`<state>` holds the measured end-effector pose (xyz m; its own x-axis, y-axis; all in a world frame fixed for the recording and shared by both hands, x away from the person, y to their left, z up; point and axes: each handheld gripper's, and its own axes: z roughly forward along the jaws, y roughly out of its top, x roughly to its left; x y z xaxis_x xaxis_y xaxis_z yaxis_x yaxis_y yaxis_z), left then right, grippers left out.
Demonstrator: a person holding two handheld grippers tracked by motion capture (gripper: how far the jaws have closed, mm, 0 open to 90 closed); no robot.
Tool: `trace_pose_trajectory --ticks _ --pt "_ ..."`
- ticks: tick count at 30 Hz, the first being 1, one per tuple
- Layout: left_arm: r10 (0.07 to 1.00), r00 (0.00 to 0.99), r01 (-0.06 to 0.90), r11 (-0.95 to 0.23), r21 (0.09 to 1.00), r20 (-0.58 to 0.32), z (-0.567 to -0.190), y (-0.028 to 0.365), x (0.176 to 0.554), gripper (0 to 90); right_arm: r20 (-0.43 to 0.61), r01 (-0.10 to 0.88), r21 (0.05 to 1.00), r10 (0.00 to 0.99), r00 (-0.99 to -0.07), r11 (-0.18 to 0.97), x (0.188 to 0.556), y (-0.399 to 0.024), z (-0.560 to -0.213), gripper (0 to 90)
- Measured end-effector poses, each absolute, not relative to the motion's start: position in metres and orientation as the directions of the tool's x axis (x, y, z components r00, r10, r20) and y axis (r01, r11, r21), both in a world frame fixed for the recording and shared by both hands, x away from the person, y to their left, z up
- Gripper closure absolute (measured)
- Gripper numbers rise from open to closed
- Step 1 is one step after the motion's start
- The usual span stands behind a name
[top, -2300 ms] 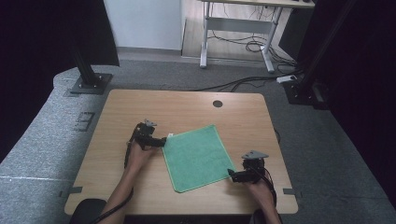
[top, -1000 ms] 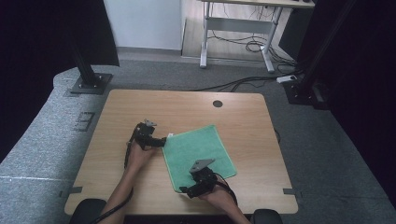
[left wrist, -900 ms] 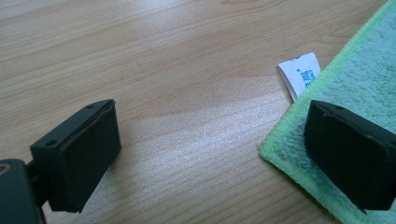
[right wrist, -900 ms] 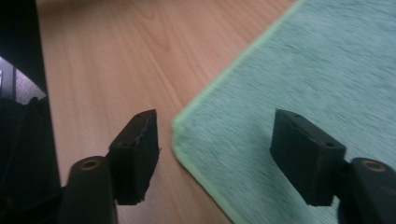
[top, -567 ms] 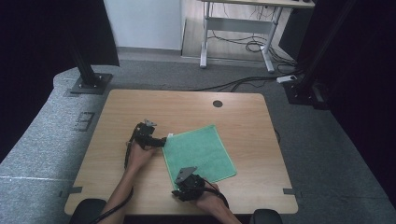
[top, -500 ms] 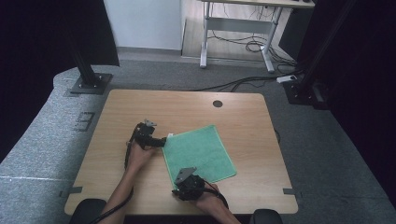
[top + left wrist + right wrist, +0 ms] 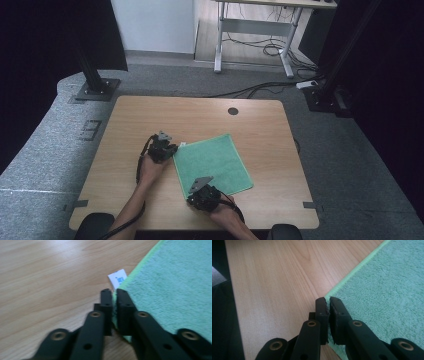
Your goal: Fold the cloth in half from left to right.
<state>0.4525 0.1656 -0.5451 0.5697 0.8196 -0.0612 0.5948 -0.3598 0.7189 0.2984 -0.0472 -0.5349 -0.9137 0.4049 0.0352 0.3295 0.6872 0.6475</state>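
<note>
Jaws of your left gripper (image 7: pixel 111 293) and right gripper (image 7: pixel 327 301), having just closed, pinch the green towel (image 7: pixel 212 162) at its far-left and near-left corners on the wooden table (image 7: pixel 125 122), with a white label (image 7: pixel 117 280) visible up close.

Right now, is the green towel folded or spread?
Spread: the green towel lies flat in one layer on the table, all four corners out.

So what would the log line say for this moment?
left gripper: shut on cloth edge | right gripper: shut on cloth corner | cloth: flat on table
</note>
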Motion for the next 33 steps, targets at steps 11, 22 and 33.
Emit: trace_pose_trajectory --ticks 11,22,33 --pt "0.856 0.505 0.649 -0.289 0.704 -0.114 -0.536 0.194 0.446 87.6 0.069 0.289 0.659 0.327 -0.943 0.695 0.297 -0.024 -0.530 86.1" --pt "0.850 0.510 0.636 -0.268 0.724 -0.133 -0.513 0.190 0.452 86.8 0.080 0.309 0.708 0.362 -0.929 0.635 0.300 -0.041 -0.512 86.7" --pt "0.828 0.548 0.614 -0.300 0.730 -0.121 -0.502 0.155 0.468 86.8 0.062 0.330 0.731 0.424 -0.903 0.597 0.303 -0.077 -0.504 86.8"
